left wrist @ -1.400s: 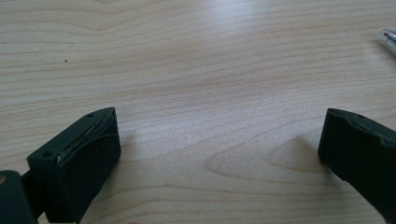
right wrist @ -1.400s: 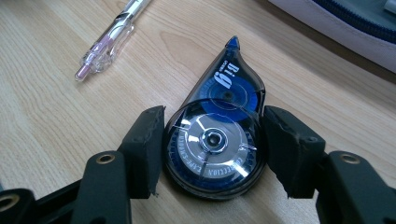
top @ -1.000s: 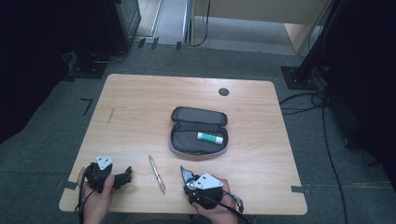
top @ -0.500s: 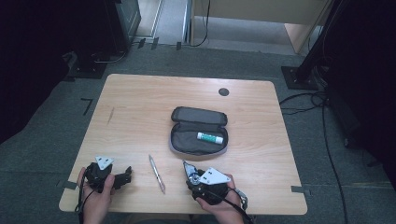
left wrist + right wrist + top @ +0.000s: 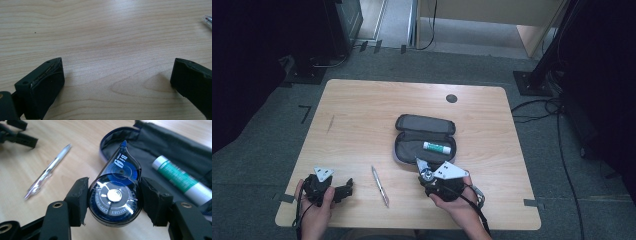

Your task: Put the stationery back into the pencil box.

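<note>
Left gripper [image 5: 348, 187] rests at the table's [image 5: 362, 110] near left edge, jaws spread wide on nothing. Right of it a pen [image 5: 380, 186] lies pointing near to far. Farther right, the right gripper [image 5: 115, 202] clamps a blue correction tape dispenser [image 5: 115, 200], its tip aimed at the open pencil case [image 5: 424, 125] just beyond, where a glue stick [image 5: 438, 147] lies.
</note>
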Demonstrator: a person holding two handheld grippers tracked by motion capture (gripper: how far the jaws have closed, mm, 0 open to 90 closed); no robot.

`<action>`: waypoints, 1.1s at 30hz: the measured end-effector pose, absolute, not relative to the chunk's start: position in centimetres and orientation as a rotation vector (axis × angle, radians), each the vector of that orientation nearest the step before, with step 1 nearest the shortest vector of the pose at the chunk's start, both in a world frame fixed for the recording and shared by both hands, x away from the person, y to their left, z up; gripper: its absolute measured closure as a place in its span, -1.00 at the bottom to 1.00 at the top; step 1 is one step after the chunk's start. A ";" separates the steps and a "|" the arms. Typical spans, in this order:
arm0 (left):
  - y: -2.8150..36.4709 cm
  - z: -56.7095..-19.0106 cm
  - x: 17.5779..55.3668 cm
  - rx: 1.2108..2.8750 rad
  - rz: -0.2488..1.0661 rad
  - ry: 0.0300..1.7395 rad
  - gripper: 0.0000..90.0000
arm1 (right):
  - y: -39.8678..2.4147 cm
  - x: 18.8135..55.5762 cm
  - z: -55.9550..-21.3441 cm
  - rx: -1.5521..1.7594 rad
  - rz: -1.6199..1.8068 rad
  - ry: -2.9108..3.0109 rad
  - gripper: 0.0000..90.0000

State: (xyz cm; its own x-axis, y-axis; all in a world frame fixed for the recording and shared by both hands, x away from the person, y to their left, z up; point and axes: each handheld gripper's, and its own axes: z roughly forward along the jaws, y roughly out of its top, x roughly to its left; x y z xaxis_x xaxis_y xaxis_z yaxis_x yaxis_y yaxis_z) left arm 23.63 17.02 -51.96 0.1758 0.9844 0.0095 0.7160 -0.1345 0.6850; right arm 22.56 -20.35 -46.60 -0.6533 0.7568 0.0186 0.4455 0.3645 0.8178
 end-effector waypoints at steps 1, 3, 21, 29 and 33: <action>17.0 -52.0 23.6 1.914 0.643 1.597 -1.00 | -20.4 23.0 -46.4 1.057 1.193 2.273 -0.06; 17.0 -52.0 23.6 1.915 0.643 1.597 -1.00 | -20.4 24.0 -46.2 1.055 1.195 2.274 -0.06; 17.0 -51.9 23.6 1.917 0.643 1.596 -1.00 | -18.4 31.2 -47.8 1.128 1.204 2.318 -0.06; 17.0 -51.9 23.6 1.917 0.643 1.596 -1.00 | -17.9 32.4 -48.5 1.159 1.187 2.331 -0.07; 17.0 -52.0 23.6 1.918 0.643 1.593 -1.00 | -18.0 32.6 -48.6 1.171 1.160 2.317 -0.07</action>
State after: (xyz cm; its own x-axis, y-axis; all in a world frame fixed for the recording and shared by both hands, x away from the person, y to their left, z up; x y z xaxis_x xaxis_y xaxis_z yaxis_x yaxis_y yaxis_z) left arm 23.64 17.04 -51.96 0.1789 0.9838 0.0108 0.7155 -0.1376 0.6849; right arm 32.61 -18.02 -48.62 -0.6241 0.7762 0.0894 0.5369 0.3429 0.7708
